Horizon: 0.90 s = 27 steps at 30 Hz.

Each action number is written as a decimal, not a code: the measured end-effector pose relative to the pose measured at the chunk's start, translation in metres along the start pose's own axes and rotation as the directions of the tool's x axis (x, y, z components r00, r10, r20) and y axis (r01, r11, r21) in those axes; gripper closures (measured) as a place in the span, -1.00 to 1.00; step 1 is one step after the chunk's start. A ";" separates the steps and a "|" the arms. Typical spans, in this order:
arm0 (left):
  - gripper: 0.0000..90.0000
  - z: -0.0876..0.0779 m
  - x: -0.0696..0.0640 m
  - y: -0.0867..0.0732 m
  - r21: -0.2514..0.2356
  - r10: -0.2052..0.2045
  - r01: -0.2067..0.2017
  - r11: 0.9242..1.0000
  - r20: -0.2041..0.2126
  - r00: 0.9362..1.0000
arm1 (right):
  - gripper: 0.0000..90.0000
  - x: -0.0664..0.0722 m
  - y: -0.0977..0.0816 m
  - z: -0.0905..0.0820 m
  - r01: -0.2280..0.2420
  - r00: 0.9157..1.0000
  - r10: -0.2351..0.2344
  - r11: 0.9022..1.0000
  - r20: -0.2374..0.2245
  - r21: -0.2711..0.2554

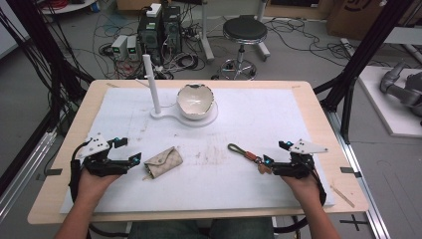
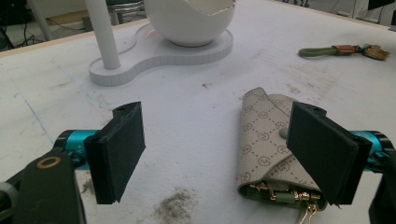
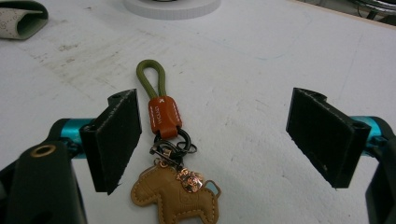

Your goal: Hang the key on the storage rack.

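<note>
White padding covers the wooden table (image 1: 318, 107), scuffed with grey smudges near its middle. At the far centre stands a white stand with a flat figure-eight base (image 1: 171, 117), carrying an upright white post (image 1: 151, 83) and a white bowl with a jagged, broken-looking rim (image 1: 195, 101).

The left gripper (image 1: 130, 160), held in the person's left hand (image 1: 94, 181), rests low at the table's left with its jaws spread wide and gripping nothing. Just beside it lies a beige monogrammed fabric key pouch (image 2: 271, 144) with a green lining and gold hardware showing at its open end; in the left gripper view the pouch sits against the right jaw, partly behind it.

The right gripper (image 1: 264, 164) is likewise released, jaws well apart. Between them lies a keychain: an olive-green cord loop (image 3: 152, 78), an orange leather tab (image 3: 164, 115), dark metal rings and a tan leather horse charm (image 3: 173, 195), nearer the left jaw.
</note>
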<state>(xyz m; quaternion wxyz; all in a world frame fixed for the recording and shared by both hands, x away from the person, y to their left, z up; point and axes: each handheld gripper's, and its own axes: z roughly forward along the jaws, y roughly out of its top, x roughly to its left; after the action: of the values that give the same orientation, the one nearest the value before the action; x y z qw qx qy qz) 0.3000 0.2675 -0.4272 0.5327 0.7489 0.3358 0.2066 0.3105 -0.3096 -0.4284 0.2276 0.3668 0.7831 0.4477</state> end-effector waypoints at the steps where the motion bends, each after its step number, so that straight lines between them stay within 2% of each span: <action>1: -0.57 0.000 -0.001 0.000 -0.001 0.002 -0.002 1.000 0.002 1.000 | -0.59 0.000 0.000 0.000 0.000 1.000 0.000 1.000 0.000 0.000; 13: -0.57 0.002 -0.001 -0.001 -0.001 0.003 -0.003 1.000 0.021 1.000 | -0.59 0.000 0.000 0.001 0.015 1.000 -0.014 1.000 -0.015 0.005; 15: -0.59 0.003 0.000 -0.001 0.000 0.010 -0.010 1.000 0.035 0.999 | -0.59 0.000 0.001 0.003 0.018 1.000 -0.018 1.000 -0.022 0.011; 17: -0.59 0.003 -0.001 0.000 0.008 0.025 -0.025 1.000 0.037 0.999 | -0.59 -0.001 0.003 0.005 0.024 0.999 -0.024 1.000 -0.034 0.009; 20: -0.59 0.004 -0.002 0.000 0.014 0.026 -0.026 1.000 0.038 0.999 | -0.59 -0.002 0.004 0.006 0.020 0.999 -0.020 1.000 -0.042 0.006; 27: -0.59 0.001 -0.003 0.000 0.014 0.031 -0.031 0.999 0.034 0.999 | -0.59 -0.001 0.009 0.020 0.037 0.997 -0.034 0.998 -0.065 0.051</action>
<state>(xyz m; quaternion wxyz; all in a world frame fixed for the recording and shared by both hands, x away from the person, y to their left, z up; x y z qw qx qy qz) 0.2986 0.2648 -0.4277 0.5297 0.7612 0.3166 0.1996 0.3281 -0.2973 -0.4305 0.2006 0.3440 0.8077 0.4347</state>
